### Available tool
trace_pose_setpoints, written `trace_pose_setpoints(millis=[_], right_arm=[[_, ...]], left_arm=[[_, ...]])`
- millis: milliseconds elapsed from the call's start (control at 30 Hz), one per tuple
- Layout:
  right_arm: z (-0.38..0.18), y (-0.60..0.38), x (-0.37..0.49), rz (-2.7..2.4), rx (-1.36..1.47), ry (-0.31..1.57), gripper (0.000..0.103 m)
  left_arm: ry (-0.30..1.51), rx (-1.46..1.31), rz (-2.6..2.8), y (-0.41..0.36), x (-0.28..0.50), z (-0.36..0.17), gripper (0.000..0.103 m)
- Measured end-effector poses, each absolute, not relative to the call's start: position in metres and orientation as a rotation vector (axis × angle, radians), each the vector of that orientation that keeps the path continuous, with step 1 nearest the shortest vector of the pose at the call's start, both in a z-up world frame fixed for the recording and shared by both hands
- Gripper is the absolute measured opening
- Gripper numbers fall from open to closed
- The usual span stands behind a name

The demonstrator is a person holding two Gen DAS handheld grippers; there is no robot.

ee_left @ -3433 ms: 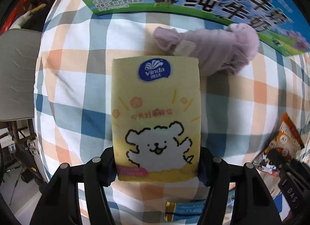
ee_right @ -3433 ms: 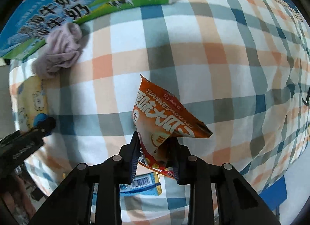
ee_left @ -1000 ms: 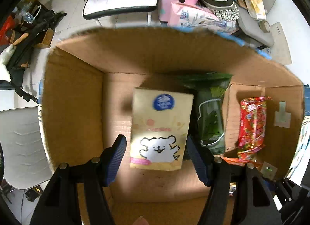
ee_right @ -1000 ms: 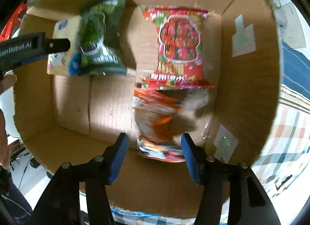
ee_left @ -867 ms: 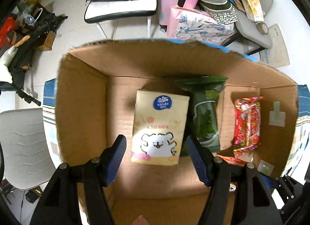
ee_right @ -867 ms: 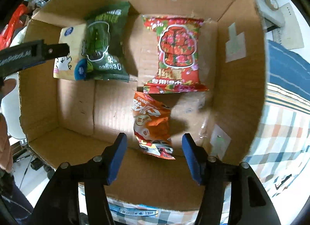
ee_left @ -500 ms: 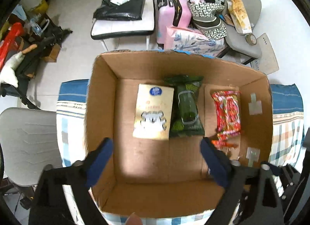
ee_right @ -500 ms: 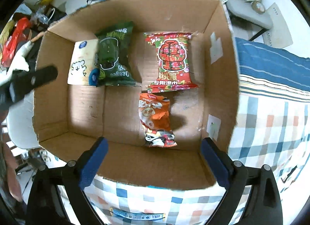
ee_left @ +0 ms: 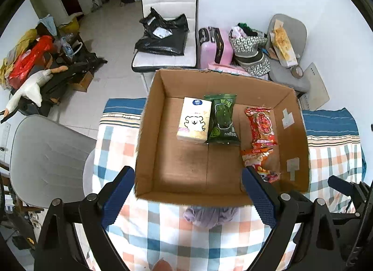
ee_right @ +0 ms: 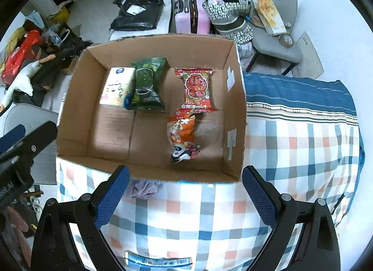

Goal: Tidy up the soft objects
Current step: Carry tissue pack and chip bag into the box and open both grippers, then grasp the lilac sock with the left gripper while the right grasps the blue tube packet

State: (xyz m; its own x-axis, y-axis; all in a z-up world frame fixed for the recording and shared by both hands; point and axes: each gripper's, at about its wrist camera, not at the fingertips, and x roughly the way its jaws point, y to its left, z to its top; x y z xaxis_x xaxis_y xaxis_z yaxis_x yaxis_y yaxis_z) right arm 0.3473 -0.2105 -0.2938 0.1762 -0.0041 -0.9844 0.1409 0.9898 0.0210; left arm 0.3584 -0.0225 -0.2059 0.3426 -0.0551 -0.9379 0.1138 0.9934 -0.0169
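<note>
Checked bedding (ee_right: 291, 145) carries a cardboard box (ee_left: 149, 131) — tissue pack (ee_left: 193, 123) at 11 o'clock inside; left gripper (ee_left: 187, 195) and right gripper (ee_right: 185, 193) gape empty.

Both grippers: left gripper (ee_left: 187, 191) and right gripper (ee_right: 185, 193) same build, black angular frames, silver screws at pivots, blue textured pads (ee_left: 262, 195) (knurled grip surface).
</note>
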Motion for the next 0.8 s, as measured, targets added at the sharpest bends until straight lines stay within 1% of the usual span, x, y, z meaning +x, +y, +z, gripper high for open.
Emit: trace_pose_setpoints(millis=[333, 433, 500, 567, 633, 700, 800], right_arm=[[-0.239, -0.198, 0.300, -0.077, 0.120, 1.293, 0.099], [-0.227, -0.193, 0.285, -0.060, 0.107, 1.270, 0.099], [-0.228, -0.188, 0.271, -0.020, 0.102, 1.286, 0.099], [-0.242, -0.180, 0.250, 0.034, 0.073, 1.339, 0.099], [-0.270, -0.169, 0.229, 0.094, 0.028, 1.409, 0.099], [-0.306, -0.158, 0.208, 0.133, -0.033, 1.496, 0.099], [-0.369, -0.141, 0.176, 0.205, -0.089, 1.636, 0.099]], left_arm=[[1.149, 0.029, -0.107, -0.008, 0.306, -0.166, 0.094], [1.158, 0.013, -0.107, -0.004, 0.294, -0.162, 0.094], [1.171, 0.009, -0.107, 0.000, 0.281, -0.164, 0.094], [1.182, 0.017, -0.097, 0.005, 0.264, -0.169, 0.094], [1.203, 0.040, -0.064, 0.012, 0.240, -0.185, 0.094], [1.245, 0.049, -0.036, 0.020, 0.221, -0.206, 0.094], [1.367, 0.043, 0.011, 0.034, 0.193, -0.254, 0.094]])
